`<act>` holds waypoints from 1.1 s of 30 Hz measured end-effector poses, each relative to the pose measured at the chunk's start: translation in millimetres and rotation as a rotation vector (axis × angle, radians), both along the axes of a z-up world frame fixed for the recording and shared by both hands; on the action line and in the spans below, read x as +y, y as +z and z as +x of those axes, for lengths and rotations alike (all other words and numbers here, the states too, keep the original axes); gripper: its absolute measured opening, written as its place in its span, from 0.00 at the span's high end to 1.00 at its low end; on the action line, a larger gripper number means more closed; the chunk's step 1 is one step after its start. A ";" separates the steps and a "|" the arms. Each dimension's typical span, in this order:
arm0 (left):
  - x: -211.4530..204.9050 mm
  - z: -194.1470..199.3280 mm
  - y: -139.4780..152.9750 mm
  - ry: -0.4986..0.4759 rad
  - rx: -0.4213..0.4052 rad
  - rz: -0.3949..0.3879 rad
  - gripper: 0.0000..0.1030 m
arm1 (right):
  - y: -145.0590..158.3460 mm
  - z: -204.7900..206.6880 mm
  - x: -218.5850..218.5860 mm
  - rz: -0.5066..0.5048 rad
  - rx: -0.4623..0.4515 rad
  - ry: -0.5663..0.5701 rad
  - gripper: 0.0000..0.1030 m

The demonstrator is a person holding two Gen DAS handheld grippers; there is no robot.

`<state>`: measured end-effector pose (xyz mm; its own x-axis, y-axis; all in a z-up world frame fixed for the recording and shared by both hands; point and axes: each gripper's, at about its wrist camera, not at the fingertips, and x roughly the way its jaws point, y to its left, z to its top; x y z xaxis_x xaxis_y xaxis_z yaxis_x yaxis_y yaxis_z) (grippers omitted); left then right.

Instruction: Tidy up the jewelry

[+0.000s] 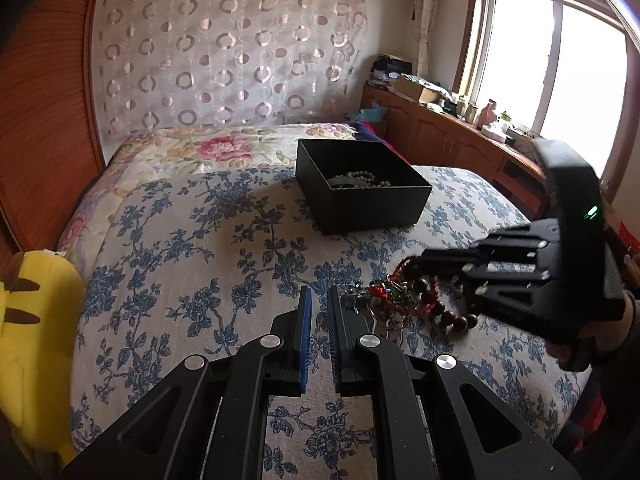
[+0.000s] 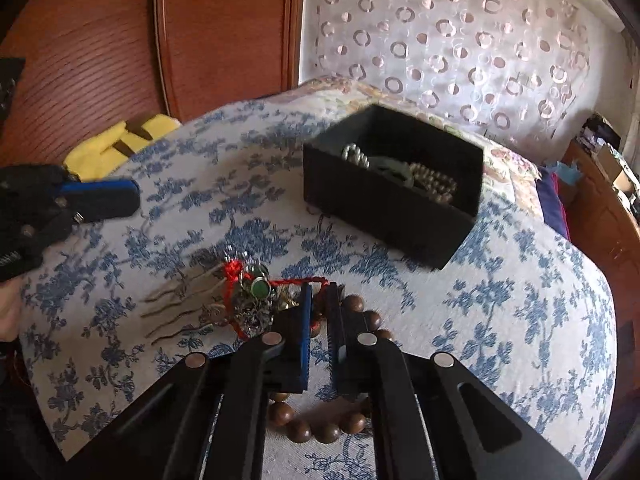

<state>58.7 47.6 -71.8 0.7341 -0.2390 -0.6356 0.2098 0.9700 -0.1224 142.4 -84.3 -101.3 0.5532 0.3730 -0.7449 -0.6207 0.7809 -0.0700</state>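
I worked over a bed spread with a cream cover printed in blue flowers (image 1: pixel 224 240). A reddish-brown ribbed wooden headboard (image 1: pixel 44 128) ran along its left edge. Behind hung a sheer white curtain with pink rings (image 1: pixel 228 48). Daylight poured through a wood-framed window (image 1: pixel 552 64) above low brown wooden cabinets (image 1: pixel 436 132).

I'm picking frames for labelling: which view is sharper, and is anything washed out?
Left wrist view: sharp, but the window is blown out white. Right wrist view: motion-blurred, smearing the black box and bedspread; fisheye bends both.
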 end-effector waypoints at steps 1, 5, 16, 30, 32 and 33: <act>-1.0 -0.1 -0.7 -0.002 0.003 0.000 0.93 | 6.2 -1.3 -3.4 0.016 -0.014 -0.004 0.92; -8.1 -0.6 -1.8 -0.017 0.010 0.003 0.93 | 32.7 -9.4 -18.6 0.076 -0.069 -0.013 0.92; -36.1 4.8 -5.8 -0.069 0.035 0.018 0.93 | 63.2 -17.2 -55.7 0.161 -0.107 -0.037 0.92; -71.0 14.6 -13.2 -0.135 0.065 0.055 0.91 | 46.7 -12.4 -106.2 0.157 -0.090 -0.133 0.92; -70.8 15.5 -14.4 -0.126 0.064 0.065 0.73 | 42.4 -13.0 -106.1 0.159 -0.083 -0.133 0.92; -69.4 15.6 -14.3 -0.118 0.060 0.069 0.62 | 40.1 -13.2 -105.3 0.160 -0.080 -0.132 0.92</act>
